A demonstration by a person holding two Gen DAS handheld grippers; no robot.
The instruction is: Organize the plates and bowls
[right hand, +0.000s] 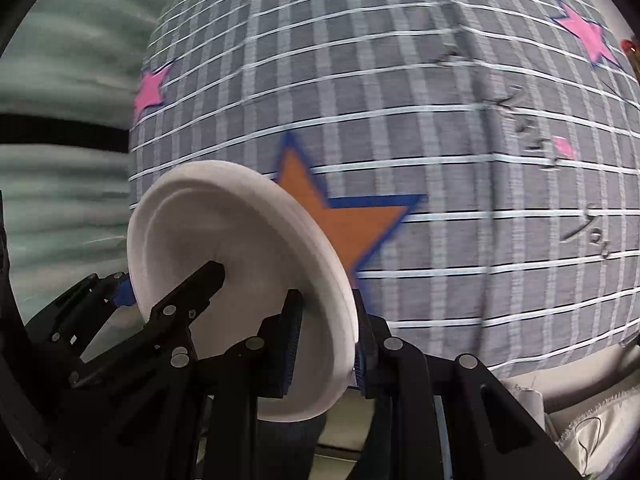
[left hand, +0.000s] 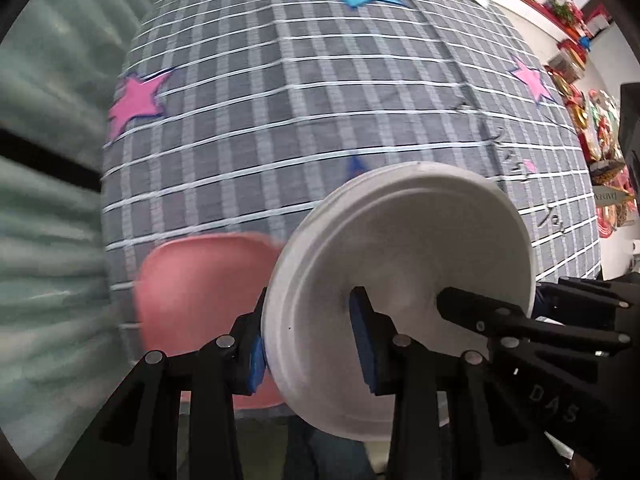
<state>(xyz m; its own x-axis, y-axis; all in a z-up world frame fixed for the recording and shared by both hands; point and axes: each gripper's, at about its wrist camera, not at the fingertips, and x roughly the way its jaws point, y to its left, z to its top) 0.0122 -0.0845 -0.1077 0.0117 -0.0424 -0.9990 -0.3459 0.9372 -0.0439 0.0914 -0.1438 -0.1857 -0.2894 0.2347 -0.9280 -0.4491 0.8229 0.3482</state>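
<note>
While both grippers pinch it, the white plate (left hand: 400, 288) hangs on edge over the checked bench (left hand: 320, 120). Left gripper (left hand: 310, 344) fingers are clamped on its rim, and the right gripper (right hand: 326, 344) fingers are clamped on the opposite rim. A pink plate (left hand: 200, 300) lies just left of the left fingers, and an orange star (right hand: 340, 216) shows beyond the right ones.

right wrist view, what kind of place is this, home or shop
Hard to say; probably a party or craft setup, not a kitchen. The table wears a grey checked tablecloth with star cutouts such as an orange star, and the left wrist view shows red shelves of colourful decorations. Both grippers hold a white plate.
</note>
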